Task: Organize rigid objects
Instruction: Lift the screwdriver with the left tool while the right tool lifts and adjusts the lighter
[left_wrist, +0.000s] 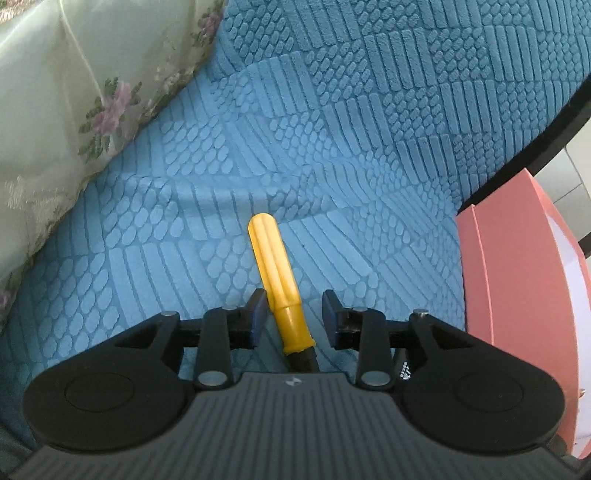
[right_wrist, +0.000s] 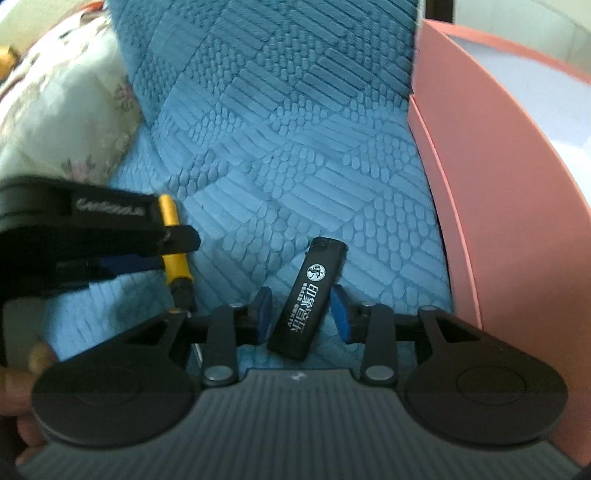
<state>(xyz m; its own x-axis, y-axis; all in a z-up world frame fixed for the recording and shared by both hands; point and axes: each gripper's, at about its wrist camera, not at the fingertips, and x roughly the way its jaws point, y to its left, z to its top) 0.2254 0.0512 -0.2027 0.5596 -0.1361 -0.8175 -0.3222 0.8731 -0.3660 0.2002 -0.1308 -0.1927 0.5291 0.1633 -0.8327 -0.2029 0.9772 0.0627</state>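
**Both tools lying between parted jaws**

Left hand-held gripper (left_wrist: 294, 318): jaws parted, screwdriver (left_wrist: 275, 275) lying between them on the blue cover (left_wrist: 369, 147), its yellow handle against the left pad, clear of the right one. Released. Right hand-held gripper (right_wrist: 301, 314): jaws parted, black lighter (right_wrist: 308, 299) lying tilted between, right pad close; contact unclear. Pink box (right_wrist: 498, 184) stands just right. Floral cushion (left_wrist: 74, 110) at left.

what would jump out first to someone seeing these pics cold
A yellow screwdriver handle lies on the textured blue cover, between the open fingers of the left tool. A black lighter with white print lies between the right tool's open fingers, beside a pink box.
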